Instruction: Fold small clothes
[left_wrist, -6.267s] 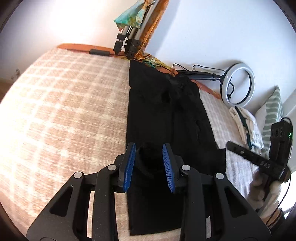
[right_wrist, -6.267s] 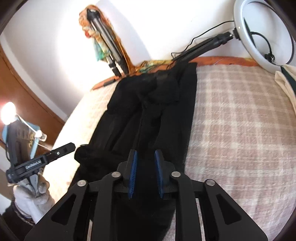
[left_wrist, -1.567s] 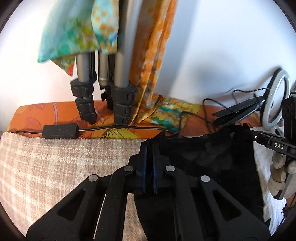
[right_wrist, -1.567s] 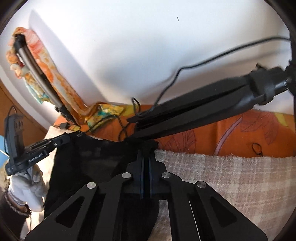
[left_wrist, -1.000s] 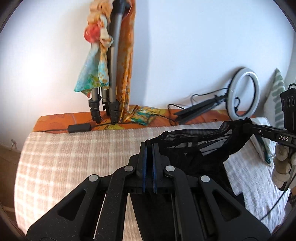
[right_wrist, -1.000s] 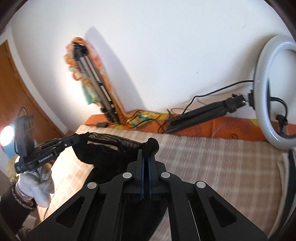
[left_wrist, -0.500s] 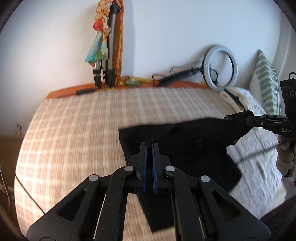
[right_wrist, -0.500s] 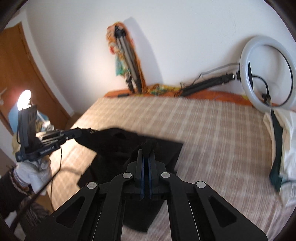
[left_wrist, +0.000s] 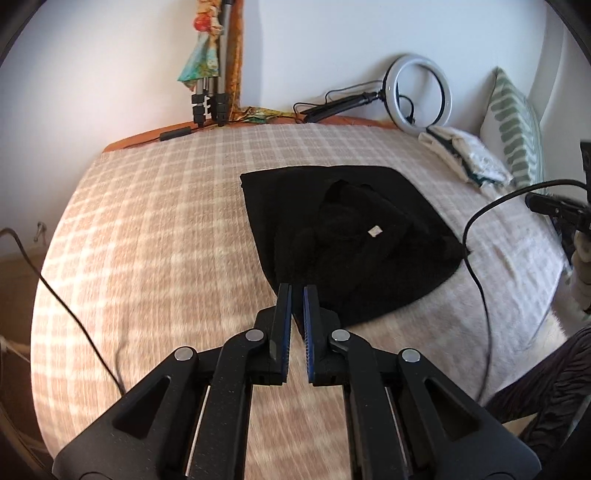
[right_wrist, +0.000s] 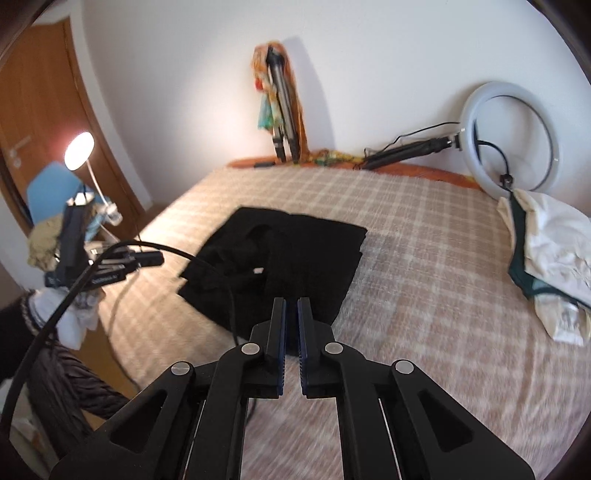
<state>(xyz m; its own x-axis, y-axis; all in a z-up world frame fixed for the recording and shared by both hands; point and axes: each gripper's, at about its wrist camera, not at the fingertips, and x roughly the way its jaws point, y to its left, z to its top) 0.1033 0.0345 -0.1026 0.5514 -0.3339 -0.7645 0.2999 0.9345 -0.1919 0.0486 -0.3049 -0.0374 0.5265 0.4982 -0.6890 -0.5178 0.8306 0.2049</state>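
Note:
A black garment (left_wrist: 351, 236) lies folded over on the checked bedspread (left_wrist: 155, 229), with a small white label showing on top. It also shows in the right wrist view (right_wrist: 280, 258). My left gripper (left_wrist: 296, 295) hangs just above its near edge, jaws slightly apart and empty. My right gripper (right_wrist: 291, 306) hangs above the garment's near right corner, jaws slightly apart and empty. The right gripper's body (left_wrist: 554, 206) shows at the far right of the left wrist view; the left gripper's body (right_wrist: 110, 266) shows at the left of the right wrist view.
A white and green pile of clothes (right_wrist: 546, 251) lies at the bed's right side near a striped pillow (left_wrist: 517, 147). A ring light (right_wrist: 509, 140) and a tripod (right_wrist: 280, 122) lean on the far wall. Black cables (left_wrist: 480, 277) trail across the bed.
Both grippers carried the far end of the garment back toward me, folding it over itself, then let go. Their jaws now stand slightly apart and pulled back from the cloth.

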